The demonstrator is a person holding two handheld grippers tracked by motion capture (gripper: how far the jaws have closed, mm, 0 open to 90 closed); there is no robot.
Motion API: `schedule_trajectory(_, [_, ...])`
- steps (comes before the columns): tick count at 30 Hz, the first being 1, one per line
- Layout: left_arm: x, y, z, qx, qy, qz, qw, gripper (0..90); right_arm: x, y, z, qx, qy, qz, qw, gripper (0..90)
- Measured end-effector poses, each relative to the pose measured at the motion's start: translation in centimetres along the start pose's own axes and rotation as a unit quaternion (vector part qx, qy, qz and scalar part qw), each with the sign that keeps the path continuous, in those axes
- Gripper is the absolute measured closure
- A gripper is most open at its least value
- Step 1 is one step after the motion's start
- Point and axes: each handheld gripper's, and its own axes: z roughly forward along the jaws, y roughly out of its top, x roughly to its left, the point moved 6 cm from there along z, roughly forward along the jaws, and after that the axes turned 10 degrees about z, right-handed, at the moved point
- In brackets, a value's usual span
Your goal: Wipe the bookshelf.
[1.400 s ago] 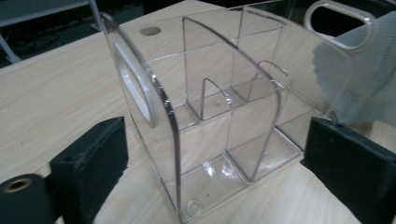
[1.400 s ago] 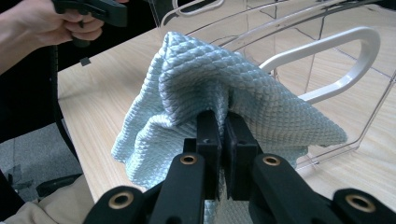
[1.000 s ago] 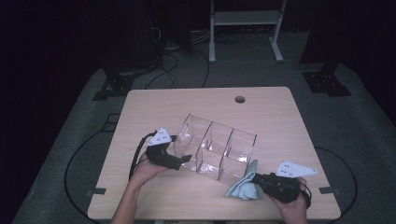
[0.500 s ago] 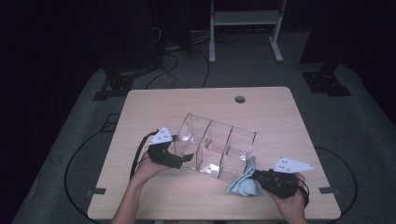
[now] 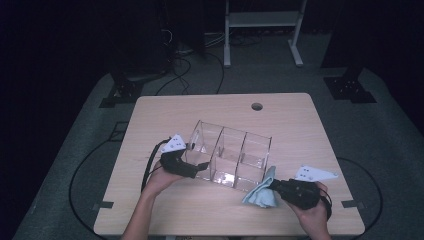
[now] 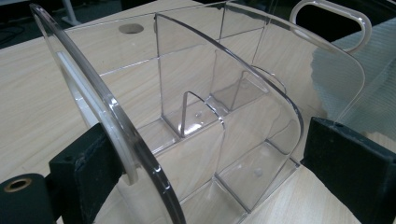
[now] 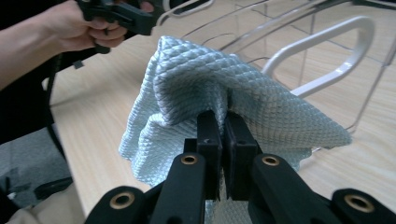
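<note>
Clear box: We see a see-through plastic box (image 5: pixel 232 160) with three little rooms inside. It sits in the middle of the high view, a bit below the center, on the wooden table (image 5: pixel 165 112).
Box up close: In the left gripper view the box (image 6: pixel 210 116) takes up most of the picture. Its curved walls rise from the lower left to the upper right.
Blue cloth: We see a light blue cloth (image 5: pixel 261 192) at the lower right of the high view. It touches the near right corner of the box.
Cloth up close: In the right gripper view the cloth (image 7: pixel 219 102) is bunched up in the middle of the picture, and it has a bumpy diamond pattern.
Left gripper: Our left gripper (image 5: pixel 197 167) is left of center in the high view, at the left end of the box. Its two black pads (image 6: pixel 88 168) stand wide apart, one on each side of that end, with the curved outer wall right against the left pad. We cannot tell if the pads squeeze the box.
Right gripper: Our right gripper (image 7: pixel 223 135) sits at the bottom middle of its own view. Its two black jaws are pressed together and pinch the cloth.
Left hand: We see it (image 7: pixel 88 23) at the upper left of the right gripper view, holding its tool.
Table hole: A small round hole (image 5: pixel 257 106) is near the far edge of the table, above the box.
</note>
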Motion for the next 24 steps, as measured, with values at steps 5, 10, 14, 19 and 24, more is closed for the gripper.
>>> schedule_trajectory(5, [-0.1, -0.1, -0.2, -0.003, -0.008, 0.003, 1.0000, 9.6, 0.6, -0.2, 0.0, 0.003, 0.006, -0.001, 1.0000, 86.1])
schedule_trajectory(10, [-0.4, -0.2, -0.7, -0.006, -0.016, 0.005, 0.9998, 13.2, -0.1, 0.2, 0.0, -0.001, -0.006, 0.004, 1.0000, 86.2])
schedule_trajectory(14, [-0.8, -0.2, -0.8, -0.001, -0.022, 0.015, 0.9997, 14.1, -1.2, 0.6, -0.1, -0.006, -0.019, 0.011, 0.9997, 86.2])
schedule_trajectory(19, [-1.6, -0.2, -0.8, -0.006, -0.032, 0.027, 0.9991, 20.1, -3.0, 1.3, -0.4, -0.009, -0.033, 0.020, 0.9992, 86.2])
schedule_trajectory(24, [-2.5, -0.2, -0.8, -0.006, -0.040, 0.040, 0.9984, 28.8, -4.9, 1.9, -0.8, -0.012, -0.042, 0.027, 0.9987, 86.1])
